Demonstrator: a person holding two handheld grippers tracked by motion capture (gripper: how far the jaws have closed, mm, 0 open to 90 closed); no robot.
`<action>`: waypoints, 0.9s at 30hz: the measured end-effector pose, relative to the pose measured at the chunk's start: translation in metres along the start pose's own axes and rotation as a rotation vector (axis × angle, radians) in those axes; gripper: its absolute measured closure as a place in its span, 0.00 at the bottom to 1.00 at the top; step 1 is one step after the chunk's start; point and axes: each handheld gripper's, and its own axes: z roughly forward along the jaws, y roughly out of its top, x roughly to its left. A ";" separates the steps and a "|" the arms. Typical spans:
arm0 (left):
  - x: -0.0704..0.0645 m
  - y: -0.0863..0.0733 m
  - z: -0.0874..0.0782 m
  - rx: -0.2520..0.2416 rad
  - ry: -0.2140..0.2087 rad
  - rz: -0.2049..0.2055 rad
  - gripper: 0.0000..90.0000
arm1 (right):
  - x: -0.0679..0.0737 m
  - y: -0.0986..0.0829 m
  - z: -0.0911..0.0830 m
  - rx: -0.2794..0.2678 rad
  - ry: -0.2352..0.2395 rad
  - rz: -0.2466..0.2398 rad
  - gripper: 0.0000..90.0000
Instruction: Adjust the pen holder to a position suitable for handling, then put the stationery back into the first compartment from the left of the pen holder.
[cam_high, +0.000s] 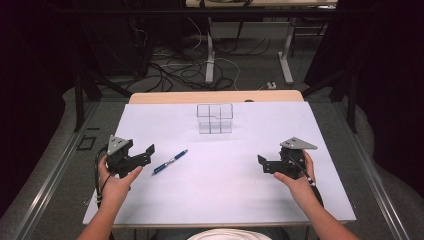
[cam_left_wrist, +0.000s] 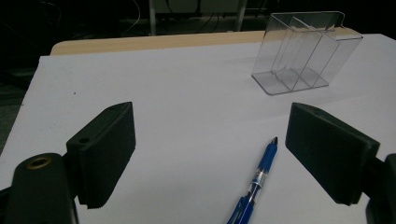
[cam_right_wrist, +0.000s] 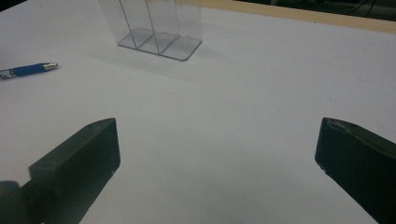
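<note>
The pen lies flat on the table, untouched, near our left gripper, well short of the empty holder. Our right gripper hovers apart. Both sets of jaws stand apart; we judge nothing started yet.

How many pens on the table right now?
1. A blue pen lies flat on the white table, just right of the left gripper and nearer the person than the clear divided holder, whose compartments look empty.
</note>
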 end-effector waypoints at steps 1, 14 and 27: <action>0.000 0.001 0.000 0.007 -0.002 0.006 0.18 | 0.000 0.000 0.000 -0.001 -0.001 -0.003 0.00; -0.002 0.012 0.006 0.023 -0.026 0.063 0.24 | 0.001 -0.002 0.001 0.017 0.014 0.002 0.02; -0.003 0.024 0.012 0.049 -0.053 0.131 0.28 | -0.001 -0.002 0.002 0.016 0.017 0.008 0.04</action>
